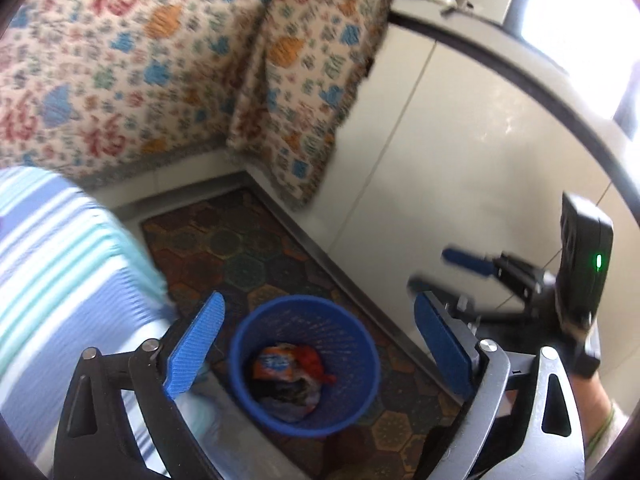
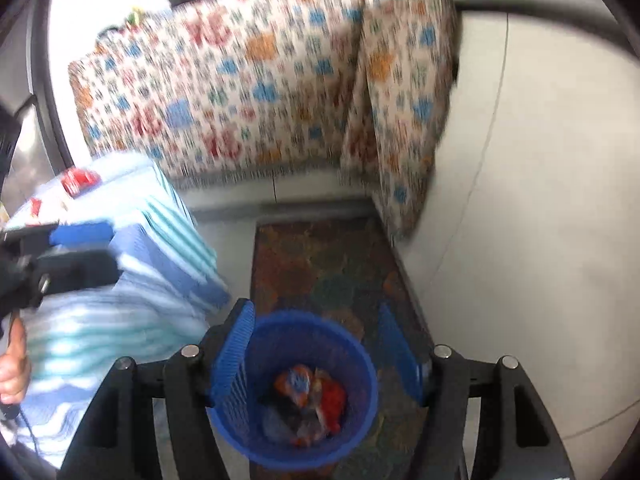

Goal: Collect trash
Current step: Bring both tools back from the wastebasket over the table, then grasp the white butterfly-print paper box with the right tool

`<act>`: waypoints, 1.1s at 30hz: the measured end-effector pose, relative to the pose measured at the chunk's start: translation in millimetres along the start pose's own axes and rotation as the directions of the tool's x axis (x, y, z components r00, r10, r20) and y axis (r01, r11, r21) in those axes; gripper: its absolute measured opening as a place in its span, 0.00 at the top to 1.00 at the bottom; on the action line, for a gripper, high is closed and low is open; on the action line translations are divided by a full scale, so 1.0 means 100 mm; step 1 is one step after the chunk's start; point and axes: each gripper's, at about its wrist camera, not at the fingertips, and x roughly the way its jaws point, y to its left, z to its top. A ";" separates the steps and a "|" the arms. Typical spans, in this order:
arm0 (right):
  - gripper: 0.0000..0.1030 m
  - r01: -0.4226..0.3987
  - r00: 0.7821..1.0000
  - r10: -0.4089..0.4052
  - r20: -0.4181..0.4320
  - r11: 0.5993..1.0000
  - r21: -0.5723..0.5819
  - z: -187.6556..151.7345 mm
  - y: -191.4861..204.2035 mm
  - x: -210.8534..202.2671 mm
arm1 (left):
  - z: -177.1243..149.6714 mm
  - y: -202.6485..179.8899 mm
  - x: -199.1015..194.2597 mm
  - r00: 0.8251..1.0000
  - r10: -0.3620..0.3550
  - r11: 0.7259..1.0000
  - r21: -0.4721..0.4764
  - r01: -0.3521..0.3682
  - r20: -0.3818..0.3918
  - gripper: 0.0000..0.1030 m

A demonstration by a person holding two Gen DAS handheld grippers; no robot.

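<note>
Trash (image 1: 290, 376): crumpled wrappers heaped at the bottom of the bin, no clear long axis.
Bin (image 1: 360, 396): blue, upright, mouth up, on the patterned mat (image 1: 240, 256) near its cabinet-side edge.
Left gripper (image 1: 316, 344): jaws wide apart, empty.
Right gripper (image 2: 320, 356): jaws parted, holding nothing, above the bin.

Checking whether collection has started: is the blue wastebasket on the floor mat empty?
No: the blue wastebasket already holds crumpled trash, including an orange wrapper and something red, seen plainly in the left wrist view.
</note>
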 end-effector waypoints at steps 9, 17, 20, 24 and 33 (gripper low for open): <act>0.35 -0.136 0.973 0.162 0.167 0.978 -0.159 0.30 1.06 -0.29 | -0.82 0.99 -1.18 0.962 0.273 0.960 -0.059 -0.274 -0.025 0.03; 0.35 -0.347 0.931 0.364 0.024 0.904 -0.249 0.24 2.36 -0.13 | -1.36 2.07 -1.75 0.867 0.484 0.840 -0.215 -0.498 -0.115 0.03; 0.35 -0.382 0.921 0.385 -0.055 0.868 -0.316 0.14 2.86 0.01 | -1.37 2.26 -1.77 0.835 0.534 0.803 -0.229 -0.551 -0.134 0.03; 0.35 -0.391 0.920 0.366 -0.138 0.841 -0.375 0.00 3.27 0.21 | -1.40 2.46 -1.76 0.804 0.571 0.768 -0.238 -0.594 -0.164 0.03; 0.33 -0.411 0.909 0.356 -0.215 0.848 -0.334 -0.01 3.45 0.51 | -1.47 2.58 -1.76 0.771 0.610 0.730 -0.247 -0.637 -0.185 0.00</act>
